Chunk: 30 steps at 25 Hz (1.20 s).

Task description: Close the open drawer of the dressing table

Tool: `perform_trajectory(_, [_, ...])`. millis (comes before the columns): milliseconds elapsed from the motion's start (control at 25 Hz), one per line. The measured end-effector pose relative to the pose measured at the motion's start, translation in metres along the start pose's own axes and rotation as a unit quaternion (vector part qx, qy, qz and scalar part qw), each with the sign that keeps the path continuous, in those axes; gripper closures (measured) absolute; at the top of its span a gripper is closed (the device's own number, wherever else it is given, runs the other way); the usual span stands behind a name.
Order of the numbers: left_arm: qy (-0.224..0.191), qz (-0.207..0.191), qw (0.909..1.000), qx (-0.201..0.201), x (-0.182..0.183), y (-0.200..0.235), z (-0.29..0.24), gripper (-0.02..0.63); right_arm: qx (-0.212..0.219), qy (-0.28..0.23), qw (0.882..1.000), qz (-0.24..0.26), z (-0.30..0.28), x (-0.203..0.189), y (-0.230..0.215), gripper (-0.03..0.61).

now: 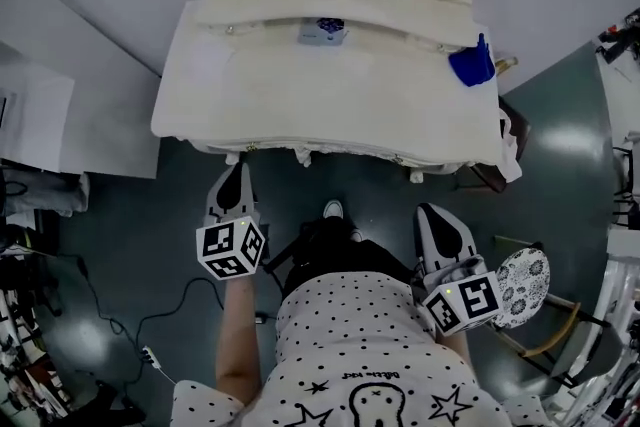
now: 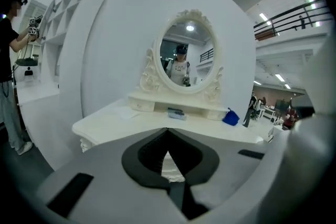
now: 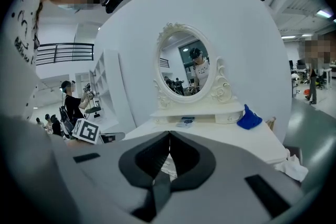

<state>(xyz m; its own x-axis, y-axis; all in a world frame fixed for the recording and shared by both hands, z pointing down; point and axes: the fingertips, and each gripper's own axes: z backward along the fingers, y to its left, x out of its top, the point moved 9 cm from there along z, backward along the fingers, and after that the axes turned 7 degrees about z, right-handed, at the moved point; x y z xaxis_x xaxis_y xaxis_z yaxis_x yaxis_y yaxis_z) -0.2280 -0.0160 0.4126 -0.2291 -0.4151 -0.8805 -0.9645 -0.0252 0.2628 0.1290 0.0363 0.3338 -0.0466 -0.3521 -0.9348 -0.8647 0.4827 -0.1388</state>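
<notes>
The dressing table (image 1: 250, 105) bears a blue object (image 1: 471, 65) and packet (image 1: 322, 32).

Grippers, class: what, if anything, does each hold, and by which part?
Nothing: the left gripper and right gripper are both shut, empty, short of the dressing table.

The person wears a white shirt (image 1: 345, 340) with black dots and stars, dark trousers (image 1: 335, 255), and a white shoe (image 1: 333, 210) nearest the dressing table (image 1: 300, 105).

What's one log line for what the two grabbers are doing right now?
left gripper: shut, empty | right gripper: shut, empty | dressing table: both grippers before it, not touching | drawer: none seen open
</notes>
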Motion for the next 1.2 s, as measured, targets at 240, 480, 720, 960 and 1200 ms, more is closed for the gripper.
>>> perform_trajectory(240, [-0.043,0.001,0.9984,-0.037,0.018,-0.052,0.054,0.603,-0.009,-0.016,1.0,-0.002,0.039,-0.011,0.002,0.569])
perform_trajectory(480, [-0.086,-0.015,0.9933,-0.076,0.023,-0.101,0.101,0.602,-0.017,-0.026,0.999,0.003,0.07,-0.024,-0.002,0.569])
perform_trajectory(720, [-0.109,-0.01,0.988,-0.109,0.025,-0.138,0.133,0.603,-0.026,-0.04,0.999,0.005,0.087,-0.025,-0.009,0.569])
perform_trajectory(960, [-0.116,-0.01,0.9824,-0.146,0.02,-0.167,0.153,0.601,-0.022,-0.052,0.998,0.005,0.095,-0.025,-0.009,0.569])
perform_trajectory(1200, [-0.106,0.001,0.9811,-0.161,0.009,-0.181,0.153,0.603,-0.025,-0.061,0.998,0.005,0.098,-0.023,-0.012,0.569])
